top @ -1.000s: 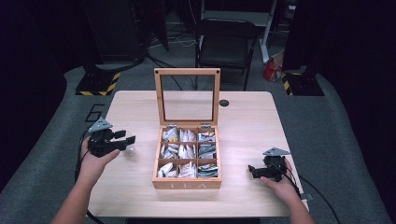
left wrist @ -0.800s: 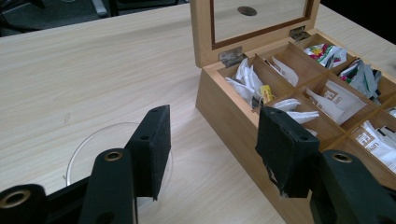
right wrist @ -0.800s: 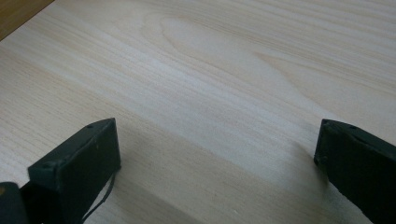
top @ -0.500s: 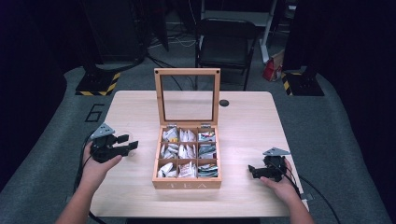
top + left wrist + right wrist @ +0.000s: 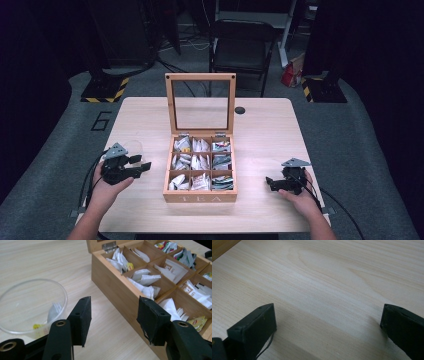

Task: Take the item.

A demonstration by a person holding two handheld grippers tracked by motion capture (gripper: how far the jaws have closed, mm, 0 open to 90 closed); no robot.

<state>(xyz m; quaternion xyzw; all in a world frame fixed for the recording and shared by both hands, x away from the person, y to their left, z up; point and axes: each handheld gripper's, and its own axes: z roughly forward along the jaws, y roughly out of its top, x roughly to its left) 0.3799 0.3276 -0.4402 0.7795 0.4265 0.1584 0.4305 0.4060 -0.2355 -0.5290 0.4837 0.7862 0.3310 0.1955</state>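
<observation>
Box: the open wooden tea box with nine compartments (image 5: 200, 170) sits mid-bench on the pale wooden bench (image 5: 260, 130), glass-paned lid upright, paper tea sachets (image 5: 146, 281) in every cell.
Glass: a small clear glass cup (image 5: 30, 307) stands just beside the left gripper, a sachet with a yellow tag inside it.
Left gripper (image 5: 131, 166): fingers (image 5: 82, 320) wide, empty, pointing toward the box's left wall, cup on one side and box on the other.
Right gripper (image 5: 280, 183): fingers (image 5: 254, 326) wide, empty, low over bare bench, well apart from the box.
Key relation: the left hand looks nearer, so I'd judge the next sachet is its job.
</observation>
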